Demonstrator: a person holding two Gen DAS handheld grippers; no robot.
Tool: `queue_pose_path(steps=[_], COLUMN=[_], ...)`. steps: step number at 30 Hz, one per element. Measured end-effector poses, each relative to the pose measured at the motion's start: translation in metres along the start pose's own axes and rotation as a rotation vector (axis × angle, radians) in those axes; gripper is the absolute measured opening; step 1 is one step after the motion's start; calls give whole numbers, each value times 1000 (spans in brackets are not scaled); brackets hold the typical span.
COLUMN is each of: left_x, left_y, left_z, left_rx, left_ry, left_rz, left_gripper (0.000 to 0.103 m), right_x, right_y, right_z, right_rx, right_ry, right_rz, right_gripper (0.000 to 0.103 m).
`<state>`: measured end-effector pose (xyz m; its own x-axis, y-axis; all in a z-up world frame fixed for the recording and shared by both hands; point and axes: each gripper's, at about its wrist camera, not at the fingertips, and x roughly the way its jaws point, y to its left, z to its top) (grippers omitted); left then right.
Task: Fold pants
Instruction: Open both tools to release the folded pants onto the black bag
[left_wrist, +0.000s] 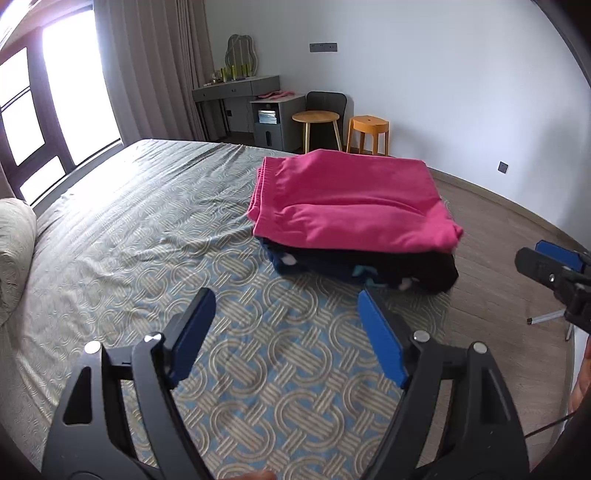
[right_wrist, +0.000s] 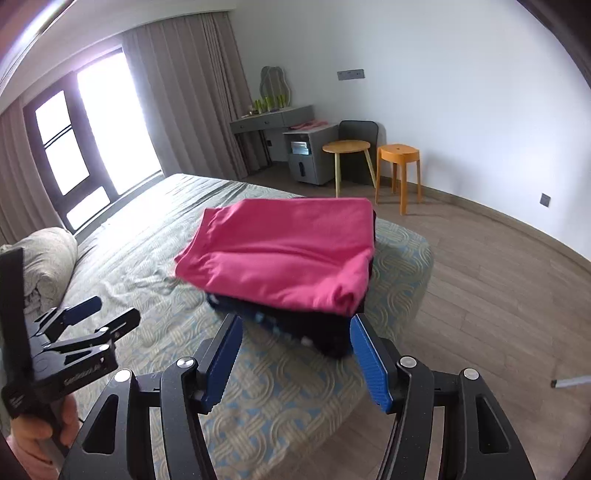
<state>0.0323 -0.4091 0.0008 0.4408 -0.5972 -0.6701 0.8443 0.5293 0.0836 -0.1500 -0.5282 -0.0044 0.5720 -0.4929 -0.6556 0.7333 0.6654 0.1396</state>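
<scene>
Left gripper (left_wrist: 286, 306) blue-padded jaws wide apart, empty, lower centre; right gripper (right_wrist: 295, 328) likewise, clear of folded pink pants (right_wrist: 280, 254) mid-frame.

Patterned bed (left_wrist: 258, 350); orange stool (left_wrist: 368, 134) beside round table (left_wrist: 316, 118); grey desk (left_wrist: 236, 88); curtains (left_wrist: 155, 66).

pants (left_wrist: 351, 199): matt pink cloth | bedspread (left_wrist: 147, 240): woven patterned cloth | fingers (right_wrist: 369, 363): ribbed blue
</scene>
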Motion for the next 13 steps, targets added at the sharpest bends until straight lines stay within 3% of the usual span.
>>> queue_pose_path(steps=[13], left_x=[-61], left_y=[-11], left_z=[-8], left_rx=[2], left_ry=[-105], left_rz=[-22], left_gripper=[80], right_x=[-47], right_y=[6], right_z=[-11], right_rx=[2], right_ry=[-38], right_rz=[-25], right_gripper=[62])
